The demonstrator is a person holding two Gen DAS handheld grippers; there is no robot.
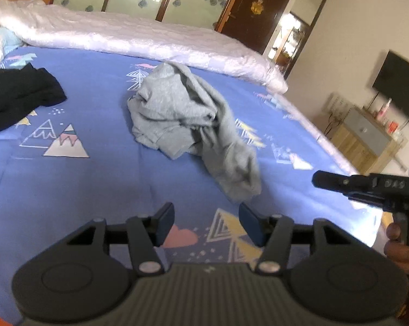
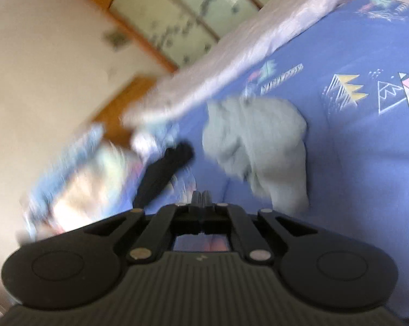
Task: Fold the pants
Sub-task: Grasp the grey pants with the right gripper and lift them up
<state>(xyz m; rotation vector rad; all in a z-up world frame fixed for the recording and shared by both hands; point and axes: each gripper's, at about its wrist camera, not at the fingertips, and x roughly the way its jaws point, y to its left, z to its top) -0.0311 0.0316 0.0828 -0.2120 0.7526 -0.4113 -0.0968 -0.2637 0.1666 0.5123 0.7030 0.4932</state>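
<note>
Crumpled grey pants [image 1: 188, 125] lie in a heap in the middle of the blue patterned bedsheet [image 1: 95, 190]. My left gripper [image 1: 206, 217] hovers just short of the heap's near end, open, with only sheet between its fingers. At the right edge of the left wrist view, my right gripper [image 1: 321, 180] reaches in over the bed's edge, held by a hand [image 1: 399, 247]. The right wrist view is blurred. In it my right gripper [image 2: 201, 197] is shut with nothing in it, and the grey pants [image 2: 258, 146] lie ahead to the right.
A black garment [image 1: 17, 95] lies on the sheet to the left, also seen as the black garment [image 2: 163, 171]. A white quilt [image 1: 139, 35] runs along the bed's far side. Beyond the bed's right edge stand a wooden cabinet [image 1: 367, 135] and a dark screen [image 1: 399, 81].
</note>
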